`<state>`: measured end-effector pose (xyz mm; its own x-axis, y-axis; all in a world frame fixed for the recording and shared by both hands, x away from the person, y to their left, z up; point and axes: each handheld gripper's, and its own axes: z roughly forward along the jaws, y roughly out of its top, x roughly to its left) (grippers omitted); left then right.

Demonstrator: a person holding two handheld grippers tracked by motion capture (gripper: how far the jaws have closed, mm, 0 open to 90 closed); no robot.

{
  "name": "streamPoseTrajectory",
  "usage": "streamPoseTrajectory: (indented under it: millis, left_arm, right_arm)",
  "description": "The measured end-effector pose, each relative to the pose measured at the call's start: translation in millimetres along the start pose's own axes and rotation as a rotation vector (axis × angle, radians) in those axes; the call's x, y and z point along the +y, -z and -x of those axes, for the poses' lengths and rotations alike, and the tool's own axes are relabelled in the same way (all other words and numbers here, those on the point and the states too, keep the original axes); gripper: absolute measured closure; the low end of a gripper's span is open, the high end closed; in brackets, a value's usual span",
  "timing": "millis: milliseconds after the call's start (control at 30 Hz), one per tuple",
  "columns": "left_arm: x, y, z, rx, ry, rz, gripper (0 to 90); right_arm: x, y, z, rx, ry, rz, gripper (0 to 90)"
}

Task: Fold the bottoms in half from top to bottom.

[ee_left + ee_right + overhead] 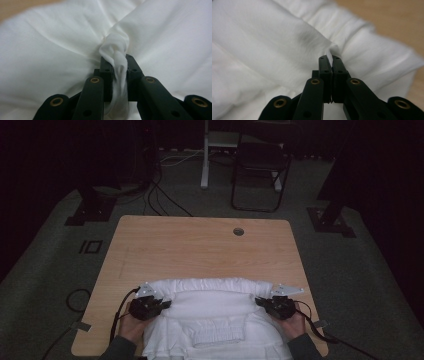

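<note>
Lying across the near half of the wooden table (200, 245) is a white garment (210, 317), folded over on itself so that a thick rolled edge runs from about nine o'clock to three o'clock, with an elastic waistband showing near six o'clock. No box, bin or other container stands on the tabletop, and nothing is tucked into anything; the cloth simply rests on the bare wood. The left gripper (162, 304) sits at nine o'clock of the garment, and in the left gripper view its jaws are clamped on a bunched twist of the white fabric (117, 65), which bulges up between them. The right gripper (261, 302) sits at three o'clock, and in the right gripper view its jaws are pressed almost together on a thin pinch of the same cloth (329, 53). Both hands come in from six o'clock, well apart from each other.
</note>
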<state>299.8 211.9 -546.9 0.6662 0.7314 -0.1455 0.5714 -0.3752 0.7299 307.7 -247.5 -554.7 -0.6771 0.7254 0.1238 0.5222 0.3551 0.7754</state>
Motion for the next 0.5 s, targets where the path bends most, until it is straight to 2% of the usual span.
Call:
streamPoseTrajectory:
  millis: [67,133,167,233,300,333,367,400,433,500]
  left_arm:
    - [-1.6,-8.8,0.9,0.027,-0.033,-0.009,80.4]
    - [0.6,-9.7,-0.1,0.031,-0.039,-0.015,80.4]
    - [9.5,-14.0,-0.4,0.101,-0.081,-0.035,80.4]
    - [17.5,-20.9,-2.9,0.165,-0.106,-0.04,80.4]
    - [26.7,-28.2,-10.6,0.194,-0.088,-0.037,80.4]
    - [26.7,-28.2,-10.6,0.194,-0.088,-0.037,80.3]
    - [38.1,-37.8,-22.2,0.219,-0.058,-0.029,80.3]
    - [38.1,-37.8,-22.2,0.219,-0.058,-0.029,80.3]
    - [45.0,-43.6,-28.5,0.235,-0.042,-0.025,80.3]
    - [54.1,-52.5,-33.9,0.263,-0.031,-0.019,80.3]
  right_arm:
    - [-2.0,-9.8,-2.4,0.0,0.012,-0.046,88.3]
    - [-2.0,-9.8,-2.4,0.0,0.012,-0.046,88.3]
    - [-1.8,-13.0,-3.0,-0.004,0.019,-0.056,88.3]
    - [4.9,-19.7,-1.4,0.001,0.003,-0.069,88.1]
    - [8.5,-24.2,0.6,-0.002,0.0,-0.067,88.1]
    - [8.5,-24.2,0.6,-0.002,0.0,-0.067,88.1]
    - [14.2,-31.7,8.4,-0.004,-0.011,-0.05,88.1]
    - [14.2,-31.7,8.4,-0.004,-0.011,-0.05,88.1]
    - [16.3,-34.2,11.0,-0.009,-0.013,-0.044,88.1]
    - [25.7,-44.0,22.5,-0.03,-0.021,-0.03,88.1]
